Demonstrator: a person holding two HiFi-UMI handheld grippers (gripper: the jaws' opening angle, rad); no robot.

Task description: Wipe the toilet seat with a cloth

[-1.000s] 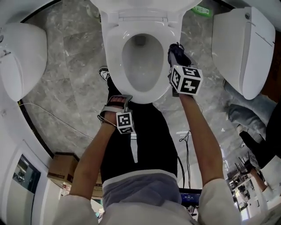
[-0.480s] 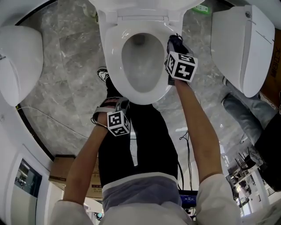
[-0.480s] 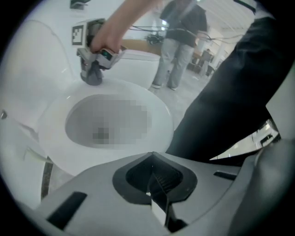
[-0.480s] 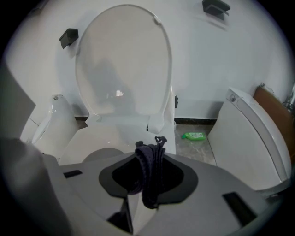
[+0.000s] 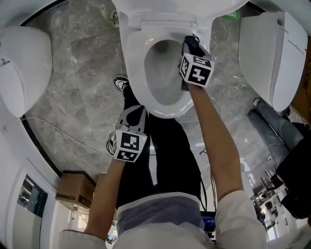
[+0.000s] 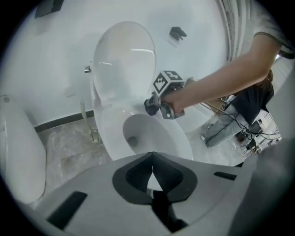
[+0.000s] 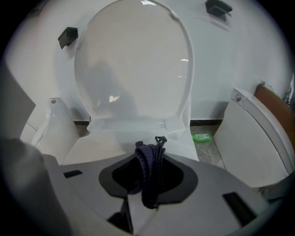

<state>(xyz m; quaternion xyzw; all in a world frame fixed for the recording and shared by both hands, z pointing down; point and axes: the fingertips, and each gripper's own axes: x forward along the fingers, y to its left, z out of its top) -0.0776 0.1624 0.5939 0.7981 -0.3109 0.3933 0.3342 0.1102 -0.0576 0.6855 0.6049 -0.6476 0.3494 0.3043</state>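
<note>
Over one toilet seat [image 5: 137,73]: right hand-held gripper [image 5: 190,47] clamped one dark cloth [image 7: 150,177], apparently touching the rim; left hand-held gripper [image 6: 152,171] hung closed and empty.

Dark cloth [image 7: 150,175] in hand-held gripper [image 7: 148,182]

We count three toilets: a middle toilet [image 5: 137,73], a left toilet [image 5: 24,63] and a right toilet [image 5: 272,53]. We count two grippers, the left gripper [image 6: 152,159] and the right gripper [image 5: 188,46]. We also count one dark cloth [image 7: 150,177], one cardboard box [image 5: 75,189], two black wall fittings [image 7: 67,36] [image 7: 217,6] and one small green item [image 7: 201,137].
</note>
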